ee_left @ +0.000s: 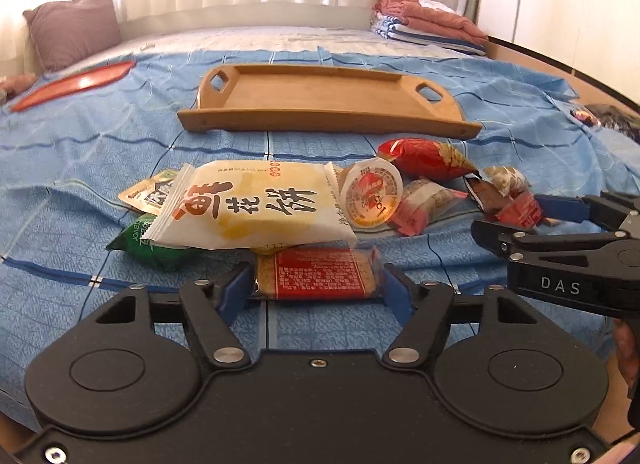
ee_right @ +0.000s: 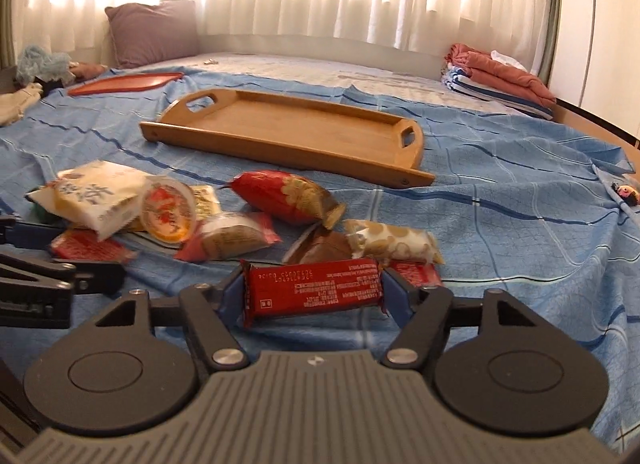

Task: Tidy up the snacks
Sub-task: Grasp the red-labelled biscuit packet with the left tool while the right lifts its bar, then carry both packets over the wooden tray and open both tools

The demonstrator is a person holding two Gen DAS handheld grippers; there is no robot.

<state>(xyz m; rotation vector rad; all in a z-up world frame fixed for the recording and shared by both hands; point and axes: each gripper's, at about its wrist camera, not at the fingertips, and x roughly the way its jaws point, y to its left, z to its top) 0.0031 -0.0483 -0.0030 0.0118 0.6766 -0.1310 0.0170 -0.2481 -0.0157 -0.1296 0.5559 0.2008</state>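
Note:
Several snacks lie in a pile on the blue bedsheet in front of an empty wooden tray (ee_left: 326, 94) (ee_right: 288, 132). My left gripper (ee_left: 316, 284) has its blue pads on both ends of a flat red-labelled cracker pack (ee_left: 318, 272) under the big white-and-yellow pastry bag (ee_left: 256, 204). My right gripper (ee_right: 314, 290) is shut on a red snack bar (ee_right: 314, 292), its pads pressing both ends. The right gripper also shows at the right of the left wrist view (ee_left: 532, 220). A jelly cup (ee_left: 372, 196) (ee_right: 168, 216) and a red wrapped candy (ee_left: 424, 158) (ee_right: 288, 196) sit mid-pile.
A red plastic tray (ee_left: 76, 84) (ee_right: 124, 82) lies far left. A purple pillow (ee_right: 154, 32) and folded towels (ee_right: 500, 76) sit at the back of the bed. A green snack bag (ee_left: 150, 248) lies under the pastry bag. The left gripper shows at the left edge (ee_right: 60, 276).

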